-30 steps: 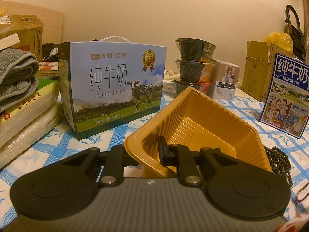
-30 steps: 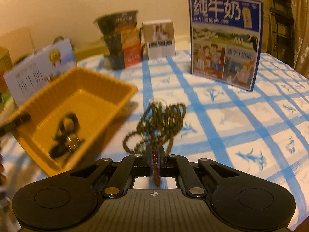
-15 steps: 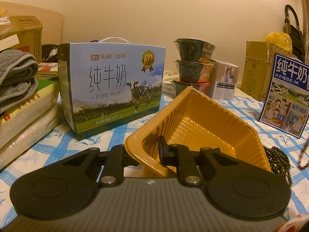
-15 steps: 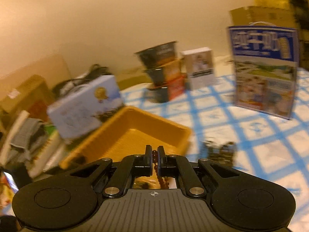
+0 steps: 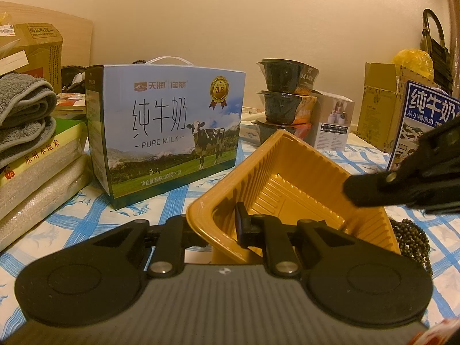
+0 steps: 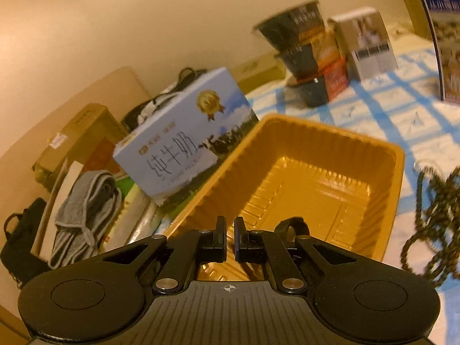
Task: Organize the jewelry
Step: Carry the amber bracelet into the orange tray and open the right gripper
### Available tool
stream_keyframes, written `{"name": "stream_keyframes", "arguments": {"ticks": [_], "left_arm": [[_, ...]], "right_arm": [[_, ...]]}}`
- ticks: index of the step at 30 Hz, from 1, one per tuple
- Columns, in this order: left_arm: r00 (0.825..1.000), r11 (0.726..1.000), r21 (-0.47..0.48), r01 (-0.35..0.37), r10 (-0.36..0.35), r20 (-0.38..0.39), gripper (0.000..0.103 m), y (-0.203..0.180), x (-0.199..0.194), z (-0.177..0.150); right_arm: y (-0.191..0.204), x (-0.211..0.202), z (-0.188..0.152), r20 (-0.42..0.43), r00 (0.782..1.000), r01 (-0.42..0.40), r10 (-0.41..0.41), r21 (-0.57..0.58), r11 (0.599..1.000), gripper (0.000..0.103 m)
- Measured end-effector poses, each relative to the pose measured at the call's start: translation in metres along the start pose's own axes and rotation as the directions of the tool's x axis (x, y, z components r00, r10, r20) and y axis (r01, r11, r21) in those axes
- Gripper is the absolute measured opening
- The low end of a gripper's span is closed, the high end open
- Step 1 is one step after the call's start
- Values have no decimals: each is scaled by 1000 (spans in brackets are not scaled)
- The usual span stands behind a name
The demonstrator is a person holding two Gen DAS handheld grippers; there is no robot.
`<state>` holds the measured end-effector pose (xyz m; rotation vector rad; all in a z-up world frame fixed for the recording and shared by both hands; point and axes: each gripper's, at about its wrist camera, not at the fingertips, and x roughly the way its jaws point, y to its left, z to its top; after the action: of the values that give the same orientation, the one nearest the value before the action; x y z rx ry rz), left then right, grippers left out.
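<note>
Left wrist view, left tool (image 5: 214, 224) clamped on tilted yellow tray (image 5: 290, 172) rim, right tool (image 6: 229, 240) slightly parted over it, gripping nothing.

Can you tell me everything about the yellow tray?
The yellow-orange plastic tray is a deep rectangular tub with ribbed walls, a ridged floor and a rolled rim. It looks thin and glossy. It sits tilted on the blue-checked tablecloth, its near corner pinched by the left gripper. The right gripper hovers over it. Dark beads lie beside it.
</note>
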<state>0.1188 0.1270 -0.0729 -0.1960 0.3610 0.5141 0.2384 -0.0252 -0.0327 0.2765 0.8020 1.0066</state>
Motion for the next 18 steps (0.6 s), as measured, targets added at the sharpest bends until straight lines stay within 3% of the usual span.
{"name": "stream_keyframes", "arguments": {"ticks": [10, 18], "left_arm": [[1000, 1000, 25, -4, 4, 3, 15, -2, -1, 0], [1000, 999, 45, -6, 6, 11, 15, -7, -3, 2]], "right_arm": [[-26, -16, -18, -9, 998, 58, -58, 50, 997, 5], [-51, -66, -46, 39, 979, 199, -201, 65, 978, 5]]}}
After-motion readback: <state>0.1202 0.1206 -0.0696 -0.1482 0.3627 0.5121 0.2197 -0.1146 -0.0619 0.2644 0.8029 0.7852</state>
